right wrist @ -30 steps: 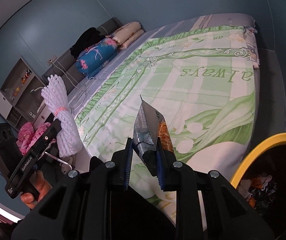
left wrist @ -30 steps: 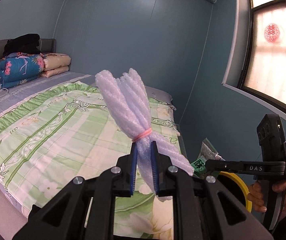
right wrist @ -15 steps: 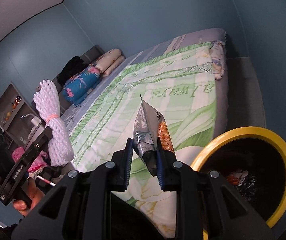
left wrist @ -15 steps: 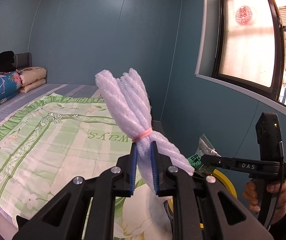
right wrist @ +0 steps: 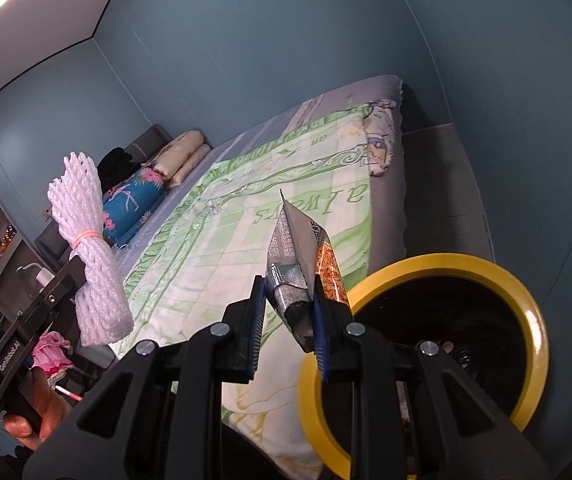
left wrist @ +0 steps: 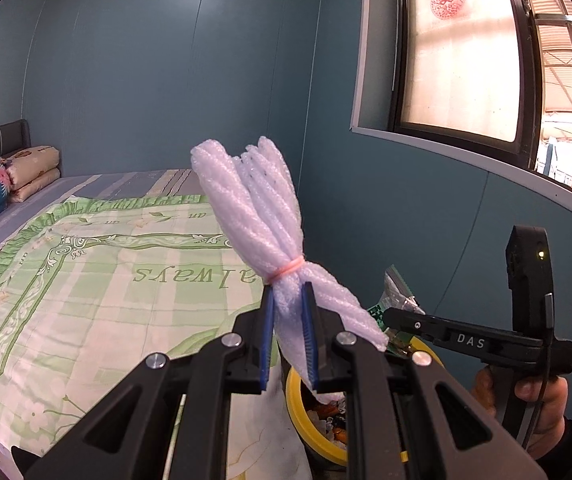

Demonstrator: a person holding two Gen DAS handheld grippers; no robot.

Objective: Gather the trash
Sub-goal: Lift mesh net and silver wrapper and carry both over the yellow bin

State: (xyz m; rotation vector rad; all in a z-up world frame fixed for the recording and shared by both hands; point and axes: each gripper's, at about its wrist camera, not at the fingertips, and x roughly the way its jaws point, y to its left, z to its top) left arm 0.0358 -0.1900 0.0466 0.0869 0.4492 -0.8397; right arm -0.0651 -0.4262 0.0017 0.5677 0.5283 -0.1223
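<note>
Left tool clamps foam netting — right tool clamps wrapper.

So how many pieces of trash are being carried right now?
2. The white foam net bundle is pinched in the left gripper, and the snack wrapper is pinched in the right gripper, near the yellow-rimmed bin. The bin holds more, mostly hidden.

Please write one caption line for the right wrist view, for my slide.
Right gripper shut on a snack wrapper beside the yellow-rimmed trash bin.
</note>
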